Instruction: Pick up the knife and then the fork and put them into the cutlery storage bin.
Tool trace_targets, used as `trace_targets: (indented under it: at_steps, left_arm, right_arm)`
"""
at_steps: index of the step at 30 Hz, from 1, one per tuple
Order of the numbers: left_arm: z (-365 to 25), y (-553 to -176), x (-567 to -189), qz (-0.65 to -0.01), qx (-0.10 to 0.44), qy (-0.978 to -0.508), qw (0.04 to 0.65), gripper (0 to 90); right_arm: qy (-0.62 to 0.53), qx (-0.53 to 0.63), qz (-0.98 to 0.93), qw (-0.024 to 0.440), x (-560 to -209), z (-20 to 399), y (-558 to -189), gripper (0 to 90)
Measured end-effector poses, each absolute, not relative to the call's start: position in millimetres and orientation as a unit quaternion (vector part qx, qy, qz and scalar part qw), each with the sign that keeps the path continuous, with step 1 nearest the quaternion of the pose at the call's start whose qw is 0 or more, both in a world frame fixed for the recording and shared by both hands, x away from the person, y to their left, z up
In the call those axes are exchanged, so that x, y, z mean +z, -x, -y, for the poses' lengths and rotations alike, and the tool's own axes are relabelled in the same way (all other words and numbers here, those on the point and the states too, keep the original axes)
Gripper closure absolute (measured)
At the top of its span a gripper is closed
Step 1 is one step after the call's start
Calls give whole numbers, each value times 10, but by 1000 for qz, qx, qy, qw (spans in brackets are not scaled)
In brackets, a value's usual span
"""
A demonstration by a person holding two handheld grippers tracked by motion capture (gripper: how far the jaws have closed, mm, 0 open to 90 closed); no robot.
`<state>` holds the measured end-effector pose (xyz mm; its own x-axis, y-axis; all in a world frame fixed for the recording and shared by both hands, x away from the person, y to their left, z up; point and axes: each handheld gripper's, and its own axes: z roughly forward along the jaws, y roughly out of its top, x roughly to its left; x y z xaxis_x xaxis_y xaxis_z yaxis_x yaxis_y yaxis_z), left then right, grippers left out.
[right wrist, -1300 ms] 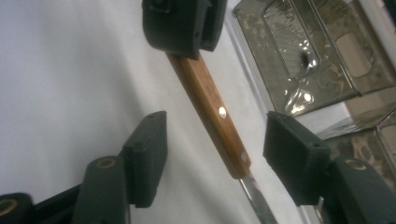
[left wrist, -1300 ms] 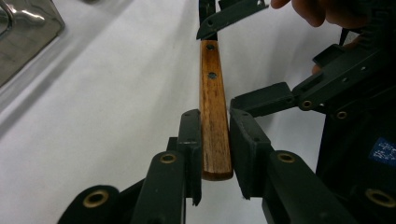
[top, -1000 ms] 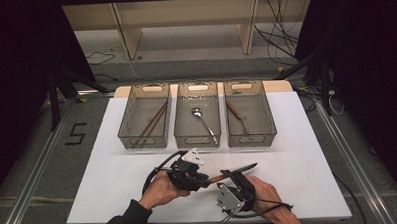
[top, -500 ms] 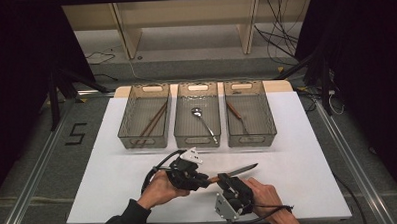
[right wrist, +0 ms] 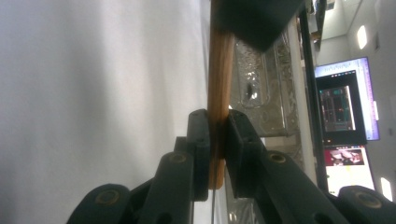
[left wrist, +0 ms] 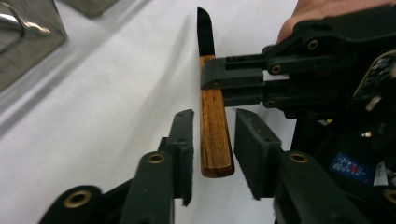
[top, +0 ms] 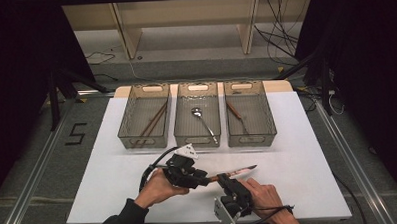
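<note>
My right fingers (right wrist: 216,140) have just been closing and now pinch the knife's (left wrist: 215,126) wooden handle, while my left fingers (left wrist: 212,154) have just been spreading – the butt of the handle lies between them, untouched. The knife hangs just above the counter (top: 298,153) – blade pointing right and slightly away toward the right-hand tray (top: 250,135).

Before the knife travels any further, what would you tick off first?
1. Right tool clamped on the knife handle: ok; its jaws have just been closing.
2. Left tool let go: ok; jaws have just been opening, with gaps either side of the handle.
3. Blade clear of hands: ok.
4. Right tray has room beside its one utensil: ok.
5. Which tray the knife belongs in: cannot tell.
</note>
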<state>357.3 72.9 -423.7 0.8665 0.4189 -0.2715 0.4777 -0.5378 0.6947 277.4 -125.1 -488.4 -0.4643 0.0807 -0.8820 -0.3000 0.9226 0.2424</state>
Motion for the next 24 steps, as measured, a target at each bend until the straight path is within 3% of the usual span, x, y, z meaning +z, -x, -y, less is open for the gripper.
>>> trace_targets:
  at_steps: [2,10,20,24]
  left_arm:
    - [-769,-3575,-4182,-263,-31,-873,409,545]
    - [-1052,-3590,-4047,-294,4,-857,424,379]
    - [-1541,-3540,-4137,-342,40,-830,440,314]
    - [-1599,-3528,-4202,-352,46,-827,437,312]
  right_arm:
    - [67,177,-833,519,-4882,1259,-2769,813]
    - [75,165,-821,541,-4798,1306,-2779,813]
    - [58,172,-802,569,-4527,1385,-2846,813]
    - [27,216,-811,544,-4325,1401,-2937,813]
